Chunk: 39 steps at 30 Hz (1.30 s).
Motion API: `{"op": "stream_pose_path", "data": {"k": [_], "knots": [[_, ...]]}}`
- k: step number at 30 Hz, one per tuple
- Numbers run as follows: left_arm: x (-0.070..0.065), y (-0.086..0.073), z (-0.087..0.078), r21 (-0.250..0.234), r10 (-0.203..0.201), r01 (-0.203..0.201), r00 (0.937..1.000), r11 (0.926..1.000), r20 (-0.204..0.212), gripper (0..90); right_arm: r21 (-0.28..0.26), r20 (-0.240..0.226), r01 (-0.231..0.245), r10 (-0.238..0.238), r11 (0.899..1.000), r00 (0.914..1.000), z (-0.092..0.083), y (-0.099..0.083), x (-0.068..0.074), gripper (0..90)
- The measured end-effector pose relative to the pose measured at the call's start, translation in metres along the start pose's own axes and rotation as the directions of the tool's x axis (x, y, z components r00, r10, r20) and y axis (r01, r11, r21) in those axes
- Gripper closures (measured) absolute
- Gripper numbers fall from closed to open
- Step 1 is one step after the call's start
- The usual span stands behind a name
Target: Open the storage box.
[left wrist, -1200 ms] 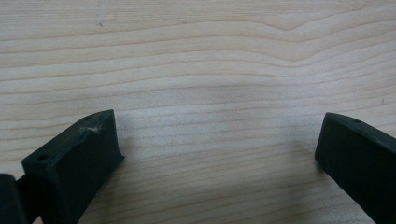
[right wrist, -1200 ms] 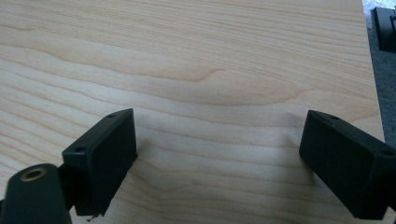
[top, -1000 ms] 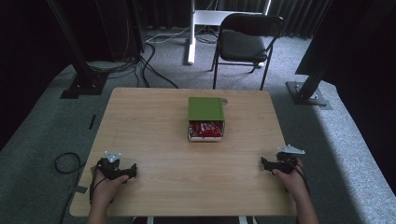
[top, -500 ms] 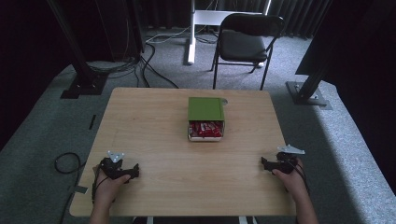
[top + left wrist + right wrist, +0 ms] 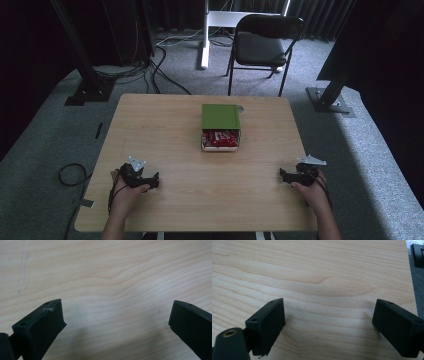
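A green box (image 5: 220, 117) sits near the middle of the wooden table (image 5: 165, 135), its near end open on red packets (image 5: 220, 138) inside. My left gripper (image 5: 152, 181) rests on the table near the front left, held by a hand. Its jaws stand wide apart over bare wood (image 5: 115, 302). Over at the front right, my right gripper (image 5: 283, 175) also lies low on the table in a hand. It is open too, with only wood grain (image 5: 329, 305) between its jaws.
A black folding chair (image 5: 262, 45) stands beyond the table's far edge. Black stand bases (image 5: 87, 90) and cables lie on the grey carpet to the left, another base (image 5: 330, 100) to the right. The table's right edge (image 5: 409, 277) runs close to my right gripper.
My left gripper has shifted slightly nearer the front edge. The right gripper and the box have not moved.
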<state>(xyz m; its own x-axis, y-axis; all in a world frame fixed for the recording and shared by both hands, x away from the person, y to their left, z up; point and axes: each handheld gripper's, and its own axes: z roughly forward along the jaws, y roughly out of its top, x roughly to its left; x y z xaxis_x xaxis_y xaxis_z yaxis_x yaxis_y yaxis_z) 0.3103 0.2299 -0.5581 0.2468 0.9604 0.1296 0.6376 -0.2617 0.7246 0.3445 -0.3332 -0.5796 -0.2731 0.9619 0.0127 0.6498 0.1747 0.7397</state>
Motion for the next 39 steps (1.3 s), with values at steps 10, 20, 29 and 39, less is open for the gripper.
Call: {"op": "stream_pose_path", "data": {"k": [10, 20, 29, 39], "knots": [[-0.021, 0.022, 0.001, -0.036, 0.102, -0.101, 0.9948, 0.9942, 0.011, 1.6, 0.000, 0.000, 0.000, 0.000, 1.000, 1.0000, 0.000, 0.000, 0.000, 10.3], [-0.048, 0.045, 0.002, -0.090, 0.211, -0.208, 0.9771, 0.9740, 0.028, 1.7, 0.000, 0.000, -0.001, 0.001, 1.000, 1.0000, 0.000, 0.000, 0.000, 10.3], [-0.068, 0.059, 0.005, -0.112, 0.307, -0.303, 0.9513, 0.9464, 0.025, 1.6, 0.000, 0.000, -0.001, 0.001, 1.000, 1.0000, 0.000, 0.000, 0.000, 10.3], [-0.096, 0.069, 0.007, -0.158, 0.428, -0.423, 0.9037, 0.8923, 0.001, 1.6, 0.000, 0.000, 0.000, 0.000, 1.000, 1.0000, 0.000, 0.000, 0.000, 10.3]]}}
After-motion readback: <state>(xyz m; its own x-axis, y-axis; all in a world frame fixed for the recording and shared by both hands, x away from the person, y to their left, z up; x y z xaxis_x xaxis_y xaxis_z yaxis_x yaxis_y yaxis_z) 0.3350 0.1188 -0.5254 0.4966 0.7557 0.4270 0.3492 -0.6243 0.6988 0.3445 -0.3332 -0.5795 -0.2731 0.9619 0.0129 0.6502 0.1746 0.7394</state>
